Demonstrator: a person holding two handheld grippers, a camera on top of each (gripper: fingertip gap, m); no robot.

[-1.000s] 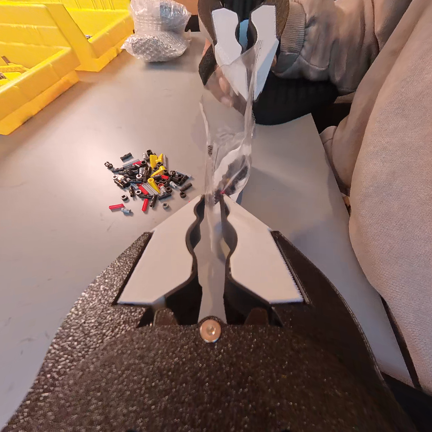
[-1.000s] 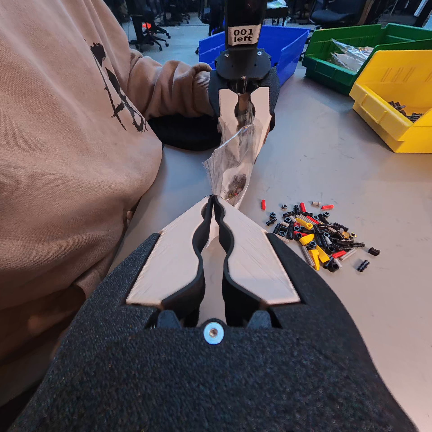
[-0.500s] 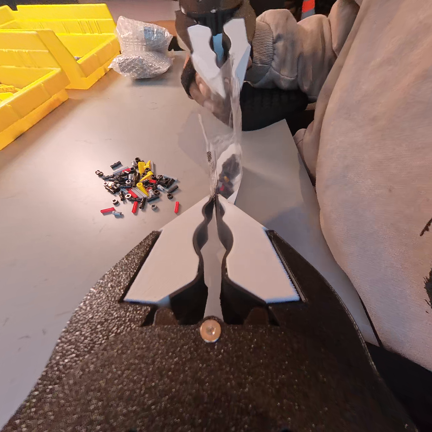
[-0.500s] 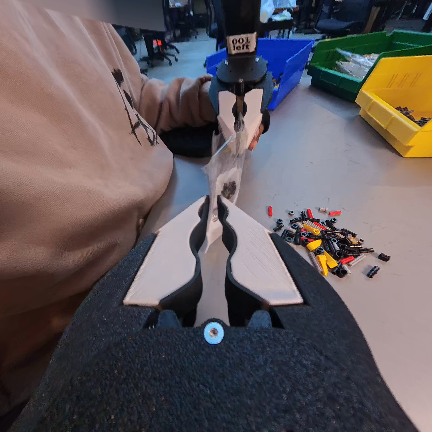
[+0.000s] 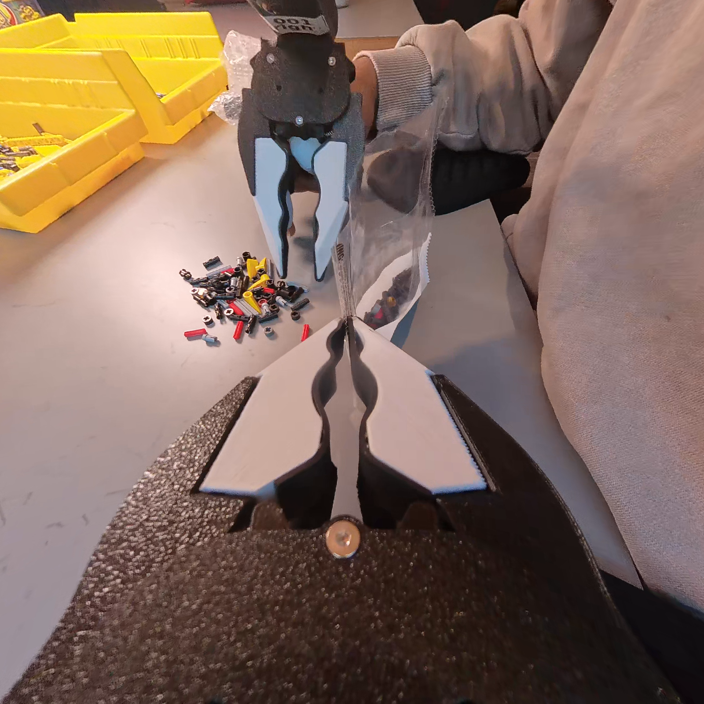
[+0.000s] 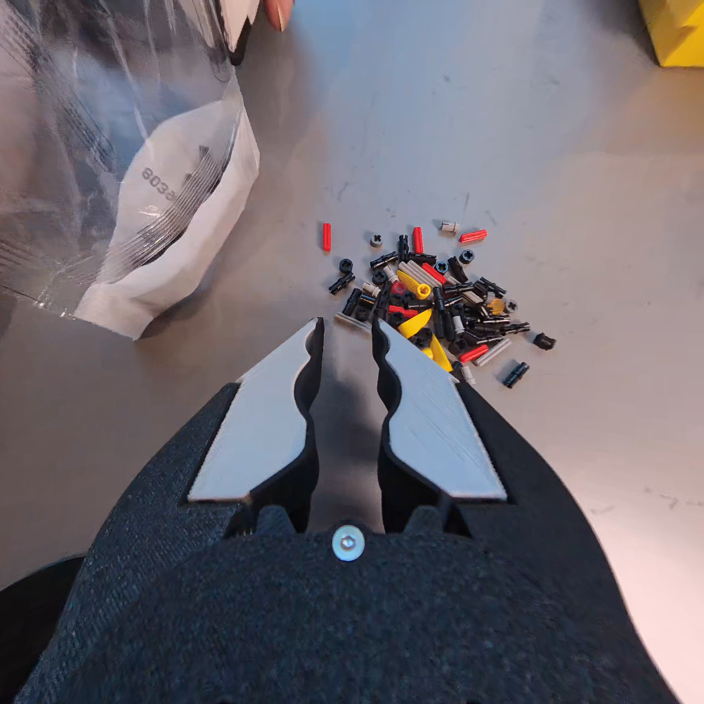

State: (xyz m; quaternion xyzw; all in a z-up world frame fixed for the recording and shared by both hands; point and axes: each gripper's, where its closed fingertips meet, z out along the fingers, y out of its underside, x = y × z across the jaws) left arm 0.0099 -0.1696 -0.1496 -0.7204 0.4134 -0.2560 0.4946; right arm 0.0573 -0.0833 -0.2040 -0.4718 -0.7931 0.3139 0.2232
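While left hand-held gripper (image 5: 347,324) pinches one clear bag (image 5: 384,244), right hand-held gripper (image 6: 347,324) gapes narrowly beside perhaps fifty small parts (image 6: 438,301).

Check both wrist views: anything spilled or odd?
Yes. A pile of small plastic parts lies loose on the table, outside the yellow bins. The clear bag, pinched in the left tongs, holds a few more. Right tongs are open beside the pile.

Bare grey surface (image 6: 533,133) lies open beyond the scattered small parts (image 6: 430,301); the hanging clear bag (image 6: 114,171) crowds one side, yellow bins (image 5: 76,125) the other.
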